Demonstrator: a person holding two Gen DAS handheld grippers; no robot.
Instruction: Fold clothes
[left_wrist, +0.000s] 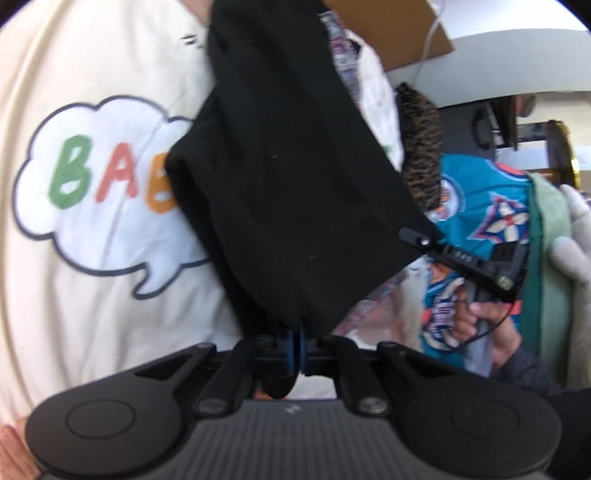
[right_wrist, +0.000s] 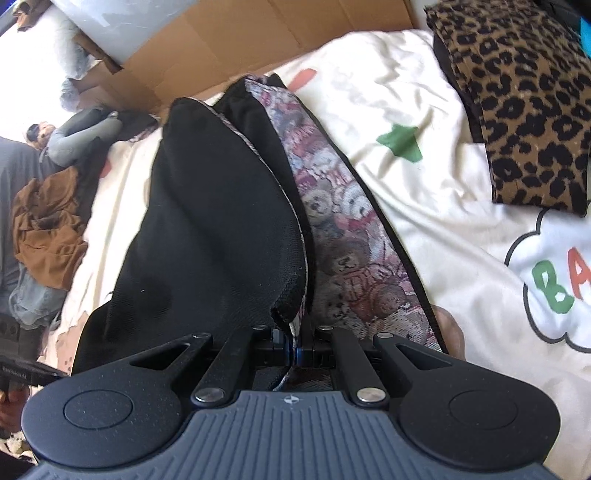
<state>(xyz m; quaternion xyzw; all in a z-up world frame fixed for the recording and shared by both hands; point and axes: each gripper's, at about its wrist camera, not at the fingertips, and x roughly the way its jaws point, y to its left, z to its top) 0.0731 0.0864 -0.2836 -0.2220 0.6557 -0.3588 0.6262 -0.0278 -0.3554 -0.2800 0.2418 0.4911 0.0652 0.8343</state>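
Note:
A black garment (left_wrist: 291, 177) with a teddy-bear print panel (right_wrist: 343, 236) is stretched between my two grippers above a cream sheet (left_wrist: 92, 302). My left gripper (left_wrist: 297, 338) is shut on one black edge of it, the cloth rising from the blue pads. My right gripper (right_wrist: 293, 345) is shut on another edge, where black fabric (right_wrist: 207, 236) and the printed panel meet. In the left wrist view the right gripper (left_wrist: 417, 240) pinches the garment's far corner, with a hand (left_wrist: 476, 317) on its grip.
The cream sheet carries a speech-bubble print with coloured letters (left_wrist: 85, 177). A folded leopard-print piece (right_wrist: 517, 99) lies at the upper right. A brown garment (right_wrist: 48, 225) and grey clothing (right_wrist: 81, 136) lie at the left. Cardboard (right_wrist: 229, 44) stands behind. A teal patterned garment (left_wrist: 476, 206) is nearby.

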